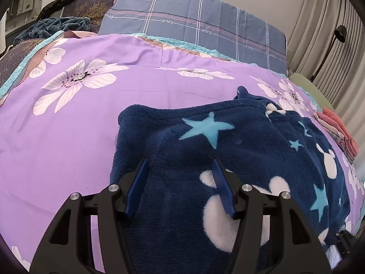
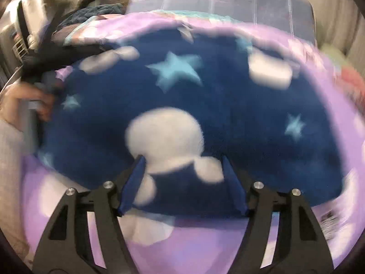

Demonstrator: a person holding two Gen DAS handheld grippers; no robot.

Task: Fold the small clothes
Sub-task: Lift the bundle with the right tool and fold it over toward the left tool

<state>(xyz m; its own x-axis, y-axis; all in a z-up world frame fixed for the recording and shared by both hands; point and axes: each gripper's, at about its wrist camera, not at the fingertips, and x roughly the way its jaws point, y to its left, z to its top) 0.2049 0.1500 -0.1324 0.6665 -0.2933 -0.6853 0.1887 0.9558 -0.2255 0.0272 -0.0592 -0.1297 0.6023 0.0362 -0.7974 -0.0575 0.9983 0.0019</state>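
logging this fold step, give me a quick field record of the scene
surface: purple floral sheet
garment: navy fleece with stars and white mouse heads, lying spread on the sheet
left gripper: fingers apart over the fleece, nothing pinched
right gripper: fingers apart at the near edge of the fleece, view blurred
beside: folded pink stack at right
behind: plaid pillow

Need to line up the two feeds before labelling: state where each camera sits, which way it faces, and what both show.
Left wrist: on the left hand-held gripper, angled down over the navy fleece garment on the purple floral bedspread, facing the pillow; only its open fingers show.
Right wrist: on the right hand-held gripper, blurred, above the same fleece; a hand shows at left.
Shared: fleece, bedspread, pillow.
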